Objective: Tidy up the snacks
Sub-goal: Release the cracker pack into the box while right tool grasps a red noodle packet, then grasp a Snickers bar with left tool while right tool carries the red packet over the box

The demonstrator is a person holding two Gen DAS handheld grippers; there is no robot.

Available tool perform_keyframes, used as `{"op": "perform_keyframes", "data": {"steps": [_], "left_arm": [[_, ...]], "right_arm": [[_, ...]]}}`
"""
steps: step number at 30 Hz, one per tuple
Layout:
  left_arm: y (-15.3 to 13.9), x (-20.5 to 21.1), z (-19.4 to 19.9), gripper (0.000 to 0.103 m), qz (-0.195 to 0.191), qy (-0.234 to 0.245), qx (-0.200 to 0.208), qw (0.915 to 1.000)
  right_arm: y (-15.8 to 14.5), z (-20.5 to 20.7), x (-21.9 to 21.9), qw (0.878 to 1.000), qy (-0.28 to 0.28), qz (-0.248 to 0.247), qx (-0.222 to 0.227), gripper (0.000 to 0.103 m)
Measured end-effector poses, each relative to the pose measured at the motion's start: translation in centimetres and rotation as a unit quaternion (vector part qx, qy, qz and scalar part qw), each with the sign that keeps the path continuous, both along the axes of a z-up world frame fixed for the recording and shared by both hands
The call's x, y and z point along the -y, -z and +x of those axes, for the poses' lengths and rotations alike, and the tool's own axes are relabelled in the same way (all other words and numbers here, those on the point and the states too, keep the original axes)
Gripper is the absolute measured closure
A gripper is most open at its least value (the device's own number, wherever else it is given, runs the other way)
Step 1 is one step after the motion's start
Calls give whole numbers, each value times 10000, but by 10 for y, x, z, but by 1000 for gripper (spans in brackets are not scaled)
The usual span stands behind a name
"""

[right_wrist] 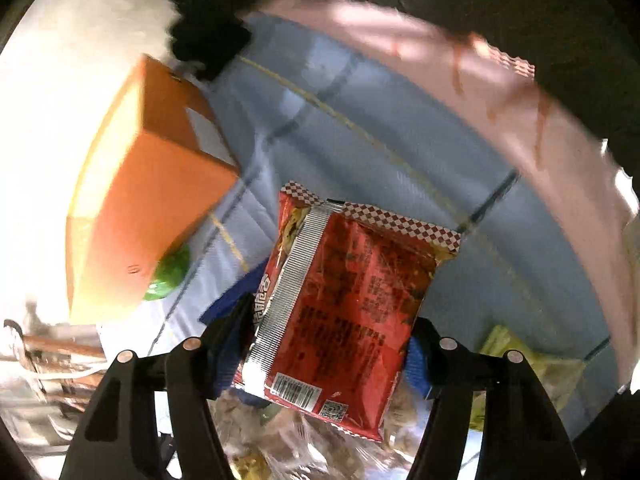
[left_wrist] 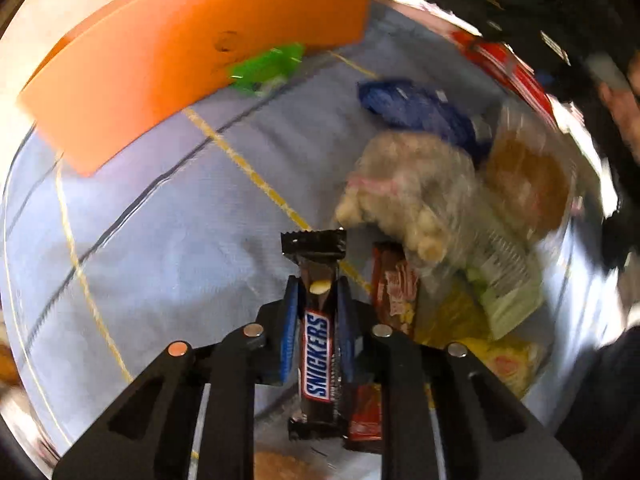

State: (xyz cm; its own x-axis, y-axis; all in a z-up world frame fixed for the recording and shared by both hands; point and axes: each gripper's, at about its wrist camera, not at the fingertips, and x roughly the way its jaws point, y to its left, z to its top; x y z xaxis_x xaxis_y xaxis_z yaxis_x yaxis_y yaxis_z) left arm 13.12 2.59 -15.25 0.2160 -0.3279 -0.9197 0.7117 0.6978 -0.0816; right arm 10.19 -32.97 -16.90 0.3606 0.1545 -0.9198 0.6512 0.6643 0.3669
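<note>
My left gripper [left_wrist: 318, 300] is shut on a Snickers bar [left_wrist: 318, 344] and holds it lengthwise above the blue-grey tablecloth [left_wrist: 180, 264]. An orange box [left_wrist: 192, 52] stands ahead at the upper left, with a green packet [left_wrist: 266, 68] at its foot. My right gripper [right_wrist: 332, 320] is shut on a red instant-noodle packet [right_wrist: 352, 304] and holds it above the cloth [right_wrist: 400, 148]. The orange box [right_wrist: 160, 208] is to its left, the green packet [right_wrist: 170, 272] beside it.
A pile of snacks lies right of the left gripper: a clear bag of puffed snacks [left_wrist: 404, 196], a blue packet [left_wrist: 420, 108], a brown bread bag [left_wrist: 528, 180], a red-brown bar [left_wrist: 394, 284], yellow packets [left_wrist: 492, 352]. A pink bag [right_wrist: 500, 92] lies at the cloth's far side.
</note>
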Motion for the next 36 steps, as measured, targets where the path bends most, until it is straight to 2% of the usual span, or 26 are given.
{"op": "perform_keyframes", "data": {"steps": [2, 4, 6, 10, 14, 17, 19, 21, 24, 26, 28, 30, 31, 32, 34, 36], "left_arm": [[-18, -16, 5, 85, -425, -527, -79, 9977], [-47, -41, 14, 86, -1208, -1207, -44, 9853], [-71, -55, 23, 87, -1564, -1647, 23, 9739], [-110, -60, 44, 87, -1635, -1799, 642, 9679], [-142, -56, 53, 87, -1711, -1820, 879, 9643], [-163, -51, 63, 89, -1784, -1713, 1123, 9624], [-186, -50, 75, 89, -1998, -1674, 1274, 9570], [-206, -44, 90, 89, -2046, -1686, 1453, 9532], [-211, -36, 105, 89, -1915, -1659, 1607, 9539], [-207, -34, 106, 89, -1838, -1528, 1581, 9581], [-186, -27, 98, 87, -1451, -1469, 1583, 9656], [-158, -17, 86, 61, -1091, -1229, 1533, 9744], [-138, -9, 75, 31, -833, -1048, 1536, 9790], [-121, -1, 67, 25, -638, -838, 1532, 9826], [-87, 15, 57, 25, -277, -513, 1461, 9876], [-55, 27, 64, 24, 36, -565, 1264, 9904]], "right_arm": [[-22, -6, -2, 9991, -190, -251, 280, 36], [-35, -3, 3, 9981, -214, -257, 514, 36], [-44, 5, 10, 9965, -286, -132, 770, 36], [-84, 30, 1, 9880, -700, -342, 1332, 36], [-108, 53, -7, 9812, -908, -133, 1701, 36], [-127, 68, -16, 9746, -1111, -345, 1915, 36], [-137, 82, -21, 9712, -1241, -270, 2015, 36], [-146, 101, -25, 9672, -1350, -307, 2129, 36], [-159, 119, -28, 9626, -1408, -478, 2266, 36], [-161, 124, -30, 9596, -1496, -368, 2354, 36], [-161, 128, -32, 9575, -1560, -457, 2382, 36], [-161, 126, -32, 9574, -1577, -449, 2378, 36], [-158, 127, -31, 9577, -1592, -371, 2367, 36], [-154, 128, -29, 9586, -1574, -309, 2355, 36], [-150, 131, -28, 9603, -1528, -325, 2311, 36], [-147, 132, -26, 9619, -1495, -279, 2272, 36]]}}
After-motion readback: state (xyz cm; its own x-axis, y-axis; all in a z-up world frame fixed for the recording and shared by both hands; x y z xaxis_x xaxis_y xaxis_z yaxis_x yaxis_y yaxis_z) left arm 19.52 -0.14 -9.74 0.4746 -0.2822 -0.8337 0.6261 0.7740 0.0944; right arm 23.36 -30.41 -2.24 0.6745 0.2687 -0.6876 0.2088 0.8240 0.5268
